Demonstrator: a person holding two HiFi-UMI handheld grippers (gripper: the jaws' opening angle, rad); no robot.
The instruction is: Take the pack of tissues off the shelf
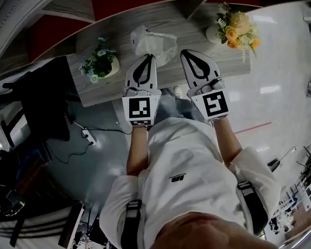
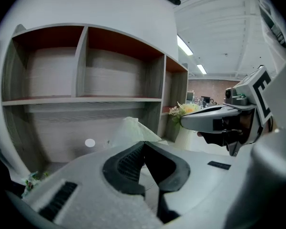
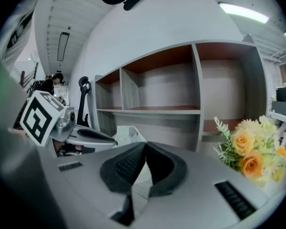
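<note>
**Both grippers closed, tissues just ahead**

I held my left gripper (image 1: pixel 149 57) and my right gripper (image 1: pixel 186 53) side by side in front of the shelf (image 1: pixel 197 22). Each had its jaws pressed tip to tip with nothing between them. The pack of tissues (image 1: pixel 154 43) lay on the lower board, just beyond the left gripper's tips. It sat between the small green plant (image 1: pixel 99 62) on its left and the yellow bouquet (image 1: pixel 237 27), well off to its right.

I judged the reach to be the step in hand. To do it well I would need to spread one pair of jaws before closing in, since shut tips would only shove the soft, crinkly wrapper back. Coming in level along the board, I should bite the body of the pack rather than a loose corner, and keep clear of the plant.
</note>
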